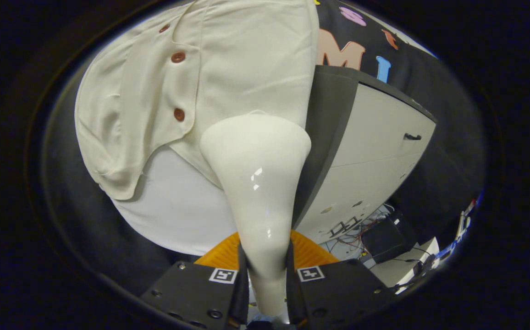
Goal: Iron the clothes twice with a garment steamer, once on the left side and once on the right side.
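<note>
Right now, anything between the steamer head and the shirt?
Nothing visible: in the gripper view, the garment steamer, clamped by the hand-held gripper, has its head against the cream shirt.

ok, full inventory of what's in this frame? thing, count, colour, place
garment steamer: 1, glossy white, held between the fingers, its wide head against the shirt
shirt: 1, cream, hanging just beyond the steamer head, hem curling up at one side
buttons: 3 visible, reddish brown, in a row down the shirt front
white layer: 1, white, below the shirt hem; cannot tell what it is
cabinet: 1, light grey fronts with dark grey side, beside the shirt
handle: 1, dark, on the cabinet front
cables: a tangle, red and black, at the foot of the cabinet
tongs: 1, both fingers pressed on the steamer's neck
</note>
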Tool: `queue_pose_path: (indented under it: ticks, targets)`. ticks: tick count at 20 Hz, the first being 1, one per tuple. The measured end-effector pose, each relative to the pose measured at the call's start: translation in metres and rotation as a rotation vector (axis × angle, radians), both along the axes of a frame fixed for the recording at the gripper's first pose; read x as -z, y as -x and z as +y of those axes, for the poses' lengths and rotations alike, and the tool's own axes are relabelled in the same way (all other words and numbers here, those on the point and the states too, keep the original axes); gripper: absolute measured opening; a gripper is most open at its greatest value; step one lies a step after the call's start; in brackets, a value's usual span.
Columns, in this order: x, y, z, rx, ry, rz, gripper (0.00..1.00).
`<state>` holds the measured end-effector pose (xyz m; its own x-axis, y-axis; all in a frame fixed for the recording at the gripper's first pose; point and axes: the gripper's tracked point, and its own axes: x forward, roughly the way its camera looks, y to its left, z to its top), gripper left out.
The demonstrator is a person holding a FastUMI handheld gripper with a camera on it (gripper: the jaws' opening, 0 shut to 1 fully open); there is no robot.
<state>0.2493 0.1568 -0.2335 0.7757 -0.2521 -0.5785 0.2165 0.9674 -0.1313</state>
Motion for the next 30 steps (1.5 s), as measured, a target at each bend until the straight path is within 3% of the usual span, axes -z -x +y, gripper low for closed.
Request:
queue_pose_path:
  ticks: [6,12,20,30]
  targets:
    - [0.006,0.021,-0.001,-0.003,0.001,0.009,0.33]
    - [-0.018,0.06,0.005,-0.007,0.001,-0.039,0.33]
    - [-0.093,0.113,0.024,-0.042,0.058,-0.141,0.33]
    - [-0.198,0.152,0.054,-0.154,0.062,-0.36,0.33]
